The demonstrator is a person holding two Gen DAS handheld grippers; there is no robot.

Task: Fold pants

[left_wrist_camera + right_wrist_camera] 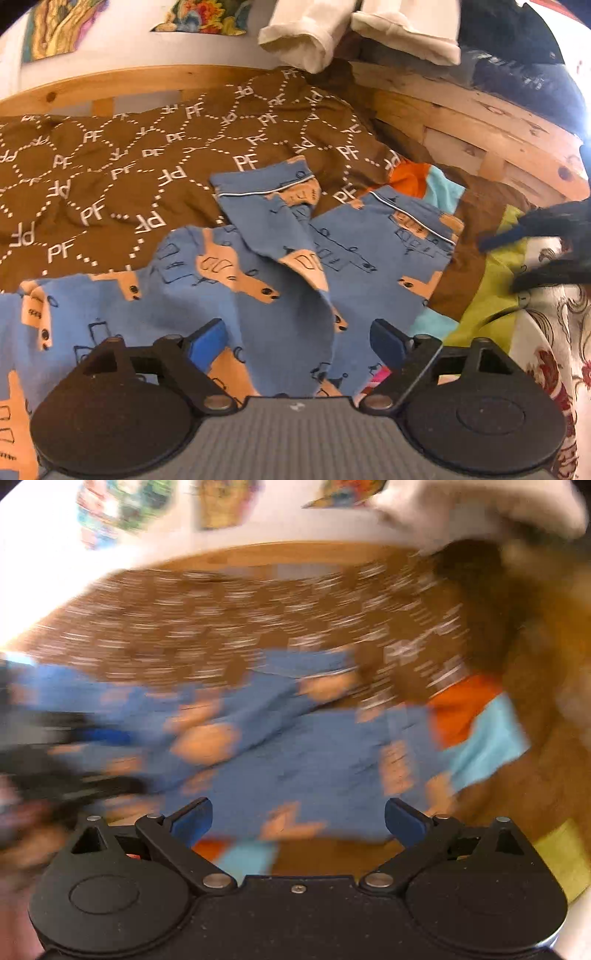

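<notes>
The blue pants (258, 280) with an orange vehicle print lie crumpled on the brown patterned bedspread (110, 166), with both white-piped cuffs at the far end. One leg is folded over in a raised ridge across the middle. My left gripper (297, 332) hovers open just over the near part of the pants, with nothing between its blue pads. The right gripper (532, 254) shows at the right edge of the left wrist view, over yellow-green cloth. The right wrist view is blurred: my right gripper (298, 812) stands open above the pants (314, 760), and the left gripper (74, 760) is a dark smear at the left.
A wooden bed frame (461, 110) runs along the back and right. White cloth (314, 33) hangs over it at the top. An orange and light-blue garment (424, 181) lies beside the pants. Yellow-green cloth (491, 295) and a white floral sheet (554, 350) lie at the right.
</notes>
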